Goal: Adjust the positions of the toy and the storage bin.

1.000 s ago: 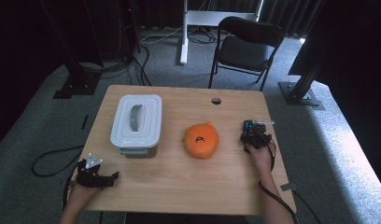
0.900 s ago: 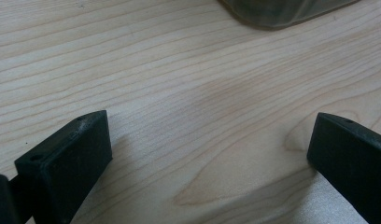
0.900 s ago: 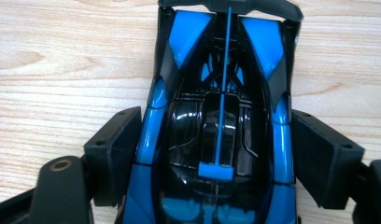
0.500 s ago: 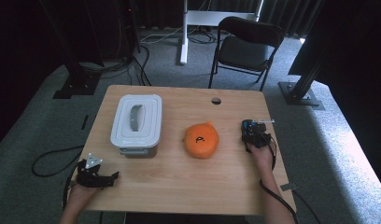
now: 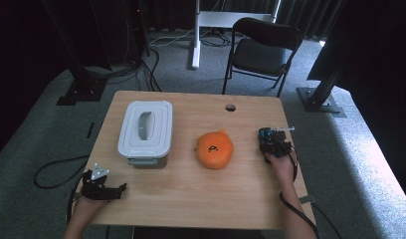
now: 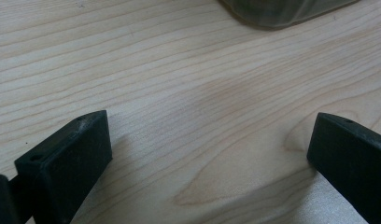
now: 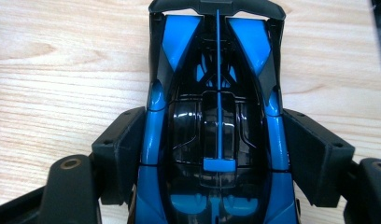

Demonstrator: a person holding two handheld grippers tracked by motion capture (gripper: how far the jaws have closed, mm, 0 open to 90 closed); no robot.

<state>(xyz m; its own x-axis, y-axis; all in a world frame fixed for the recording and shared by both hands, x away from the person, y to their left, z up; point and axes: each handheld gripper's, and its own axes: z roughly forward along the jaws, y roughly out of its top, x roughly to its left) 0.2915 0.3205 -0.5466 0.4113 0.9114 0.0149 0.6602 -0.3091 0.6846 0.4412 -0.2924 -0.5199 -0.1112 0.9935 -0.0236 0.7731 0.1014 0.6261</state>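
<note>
From the high view, the toy car sits near the right edge of the bench, well apart from the orange pumpkin-like ball at the middle and the white lidded box on the left. The right claw is on the car, with the hand behind it. The left claw rests near the front left corner, with nothing in it.

In the left gripper view, the left claw stands wide open over bare wood, a corner of the box at the top edge.

In the right gripper view, the blue and black car lies lengthwise between the two jaws of the right claw, which have just been closing and now sit against its flanks at the cabin. The car looks like light, stiff, glossy plastic, so it is likely slippery under the pads. Its thin rear wing at the far end looks fragile. The flat sides amidships, where the jaws stand, seem the soundest hold, with modest squeeze.
</note>
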